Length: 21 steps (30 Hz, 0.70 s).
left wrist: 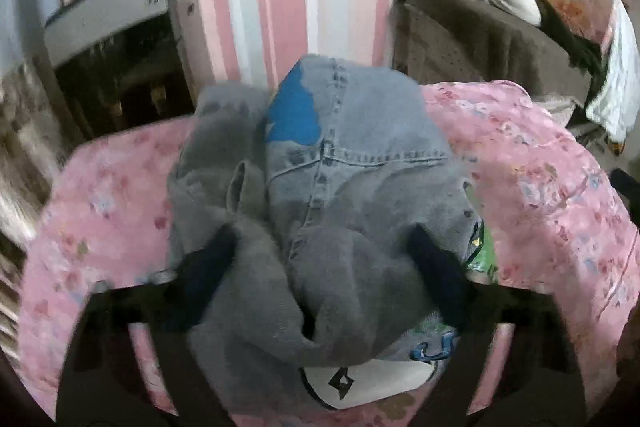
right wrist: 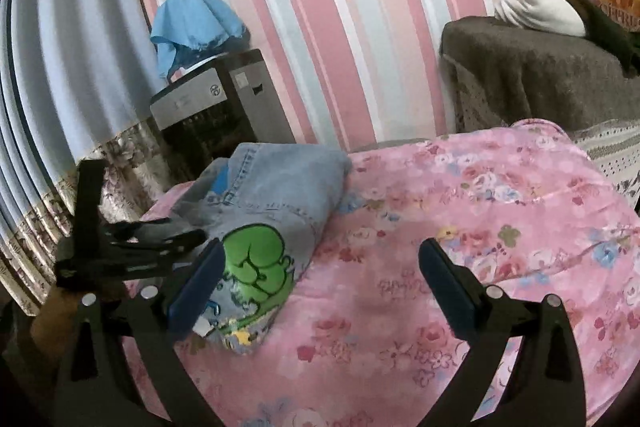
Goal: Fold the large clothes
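Note:
Folded light-blue jeans (left wrist: 352, 155) with a blue patch lie in a bundle on the pink floral bedspread (left wrist: 540, 187). My left gripper (left wrist: 322, 255) has the near end of the bundle bunched between its two dark pads, which press into the denim on both sides. From the right wrist view the jeans (right wrist: 280, 187) show a green cartoon print (right wrist: 256, 263), and the left gripper (right wrist: 160, 243) reaches onto them from the left. My right gripper (right wrist: 320, 267) stands open just right of the bundle, over bare bedspread (right wrist: 480, 227), with nothing between its fingers.
A pink-and-white striped wall runs behind the bed. At the back left, a grey box-like device (right wrist: 192, 103) carries a blue cloth (right wrist: 192, 19). A brown-covered armchair (right wrist: 540, 75) with a white cloth (right wrist: 540, 7) stands back right. A curtain (right wrist: 60, 67) hangs far left.

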Tool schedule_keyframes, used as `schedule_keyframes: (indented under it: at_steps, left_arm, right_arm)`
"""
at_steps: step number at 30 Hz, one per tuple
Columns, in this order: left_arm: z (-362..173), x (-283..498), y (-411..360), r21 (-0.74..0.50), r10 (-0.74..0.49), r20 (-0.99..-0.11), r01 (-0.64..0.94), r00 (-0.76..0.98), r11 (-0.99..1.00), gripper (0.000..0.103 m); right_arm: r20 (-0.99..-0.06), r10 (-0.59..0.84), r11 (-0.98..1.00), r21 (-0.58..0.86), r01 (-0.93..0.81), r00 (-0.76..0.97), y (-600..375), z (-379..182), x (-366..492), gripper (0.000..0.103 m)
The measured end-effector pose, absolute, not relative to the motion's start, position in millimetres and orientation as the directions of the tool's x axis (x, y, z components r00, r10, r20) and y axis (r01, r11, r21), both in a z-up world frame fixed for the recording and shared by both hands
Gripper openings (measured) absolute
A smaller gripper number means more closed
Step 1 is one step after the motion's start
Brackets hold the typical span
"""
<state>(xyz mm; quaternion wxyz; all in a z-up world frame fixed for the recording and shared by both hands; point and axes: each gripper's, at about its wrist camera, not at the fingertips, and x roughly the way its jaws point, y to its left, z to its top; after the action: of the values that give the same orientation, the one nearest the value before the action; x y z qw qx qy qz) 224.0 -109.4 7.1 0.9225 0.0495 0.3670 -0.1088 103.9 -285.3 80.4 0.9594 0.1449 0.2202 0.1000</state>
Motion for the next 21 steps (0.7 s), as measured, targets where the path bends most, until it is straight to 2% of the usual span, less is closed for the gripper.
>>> schedule_keyframes:
  at_steps: [3, 6, 12, 15, 18, 19, 20, 21]
  left_arm:
    - [5, 223, -95, -0.029, -0.203, -0.683, 0.252, 0.702, 0.967, 0.025]
    - [10, 213, -91, 0.022, -0.186, -0.672, 0.270, 0.717, 0.963, 0.017]
    - [60, 160, -50, 0.055, -0.147, -0.530, 0.207, 0.835, 0.977, 0.017]
    - [47, 164, -18, 0.042, -0.115, -0.565, 0.167, 0.817, 0.985, 0.019]
    - [9, 176, 11, -0.015, -0.114, -0.630, 0.135, 0.768, 0.991, 0.024]
    - [-1, 176, 19, -0.028, -0.111, -0.638, 0.121, 0.762, 0.992, 0.028]
    - [-11, 176, 26, -0.042, -0.110, -0.639, 0.108, 0.761, 0.993, 0.036]
    - [-18, 177, 30, -0.049, -0.112, -0.641, 0.106, 0.760, 0.993, 0.041]
  right_arm:
    - [-0.409, 0.266, 0.938, 0.318, -0.137, 0.873, -283, 75, 105, 0.097]
    - [-0.421, 0.288, 0.934, 0.324, -0.154, 0.860, -273, 74, 108, 0.097]
    - [-0.394, 0.332, 0.931, 0.281, -0.231, 0.857, -240, 95, 112, 0.097]
    - [-0.395, 0.358, 0.926, 0.264, -0.268, 0.846, -215, 103, 123, 0.097]
    - [-0.416, 0.388, 0.919, 0.238, -0.314, 0.822, -180, 104, 140, 0.097]
    - [-0.437, 0.390, 0.920, 0.218, -0.325, 0.811, -166, 101, 149, 0.097]
    - [-0.469, 0.376, 0.927, 0.185, -0.327, 0.799, -154, 95, 159, 0.097]
    - [-0.532, 0.326, 0.943, 0.123, -0.310, 0.781, -138, 82, 172, 0.097]
